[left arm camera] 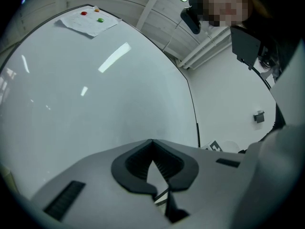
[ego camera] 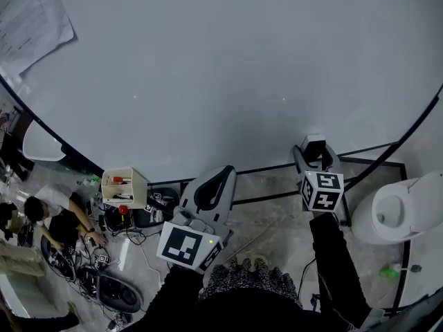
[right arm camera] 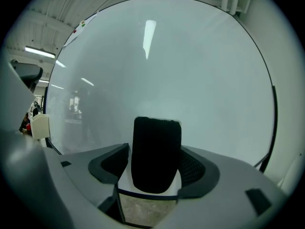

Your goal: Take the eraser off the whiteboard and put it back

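The right tool [right arm camera: 153,173] is clamping the black-and-white eraser [right arm camera: 156,147] between its jaws, down by the whiteboard's [ego camera: 242,68] bottom edge toward the right corner. The left tool [left arm camera: 152,146] is sitting just off that edge, jaws pinched tip to tip, gripping nothing.

Lab-like workroom: large whiteboard [ego camera: 228,75], tangled cables [ego camera: 83,258] strewn across the floor [ego camera: 277,213].

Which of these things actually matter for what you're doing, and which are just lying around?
Part of the job:
- eraser, clamped in the right gripper
- whiteboard

Just lying about:
- paper sheet on the board
- white box of pens
- cables on the floor
- left gripper, shut and empty
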A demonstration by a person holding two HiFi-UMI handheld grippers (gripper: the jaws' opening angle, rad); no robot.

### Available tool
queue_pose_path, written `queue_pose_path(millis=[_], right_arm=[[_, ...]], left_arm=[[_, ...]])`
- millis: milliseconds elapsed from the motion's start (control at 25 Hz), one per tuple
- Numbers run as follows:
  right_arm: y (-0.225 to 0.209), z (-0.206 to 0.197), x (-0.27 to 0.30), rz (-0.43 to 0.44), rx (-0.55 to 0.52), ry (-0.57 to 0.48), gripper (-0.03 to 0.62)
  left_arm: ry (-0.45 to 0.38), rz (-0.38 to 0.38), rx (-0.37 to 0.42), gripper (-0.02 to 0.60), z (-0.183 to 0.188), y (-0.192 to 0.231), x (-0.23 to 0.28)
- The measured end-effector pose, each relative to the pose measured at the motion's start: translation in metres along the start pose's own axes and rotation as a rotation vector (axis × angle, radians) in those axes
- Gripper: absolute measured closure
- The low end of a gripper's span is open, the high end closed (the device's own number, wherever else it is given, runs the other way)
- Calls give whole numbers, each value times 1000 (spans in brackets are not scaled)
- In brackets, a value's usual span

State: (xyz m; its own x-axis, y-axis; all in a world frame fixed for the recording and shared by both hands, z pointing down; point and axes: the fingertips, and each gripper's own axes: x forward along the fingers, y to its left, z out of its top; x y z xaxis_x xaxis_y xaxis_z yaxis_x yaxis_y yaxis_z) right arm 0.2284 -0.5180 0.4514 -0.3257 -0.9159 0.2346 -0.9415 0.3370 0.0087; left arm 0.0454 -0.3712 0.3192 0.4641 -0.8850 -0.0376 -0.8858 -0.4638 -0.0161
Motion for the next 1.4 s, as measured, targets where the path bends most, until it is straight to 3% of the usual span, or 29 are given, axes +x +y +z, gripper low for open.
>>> queue_pose_path(millis=[240,880,1400], right_arm=[[-3,-1,-1,-3,-6,3,313],[-4,-4,-25,25,66,18,326],[17,42,-103,-21,76,-62,326]], left_arm=[[-4,-7,-1,575,3,-1,-3],[-18,-28,8,575,12,-8,-19],[-40,-65,15,575,21,-8,-57]])
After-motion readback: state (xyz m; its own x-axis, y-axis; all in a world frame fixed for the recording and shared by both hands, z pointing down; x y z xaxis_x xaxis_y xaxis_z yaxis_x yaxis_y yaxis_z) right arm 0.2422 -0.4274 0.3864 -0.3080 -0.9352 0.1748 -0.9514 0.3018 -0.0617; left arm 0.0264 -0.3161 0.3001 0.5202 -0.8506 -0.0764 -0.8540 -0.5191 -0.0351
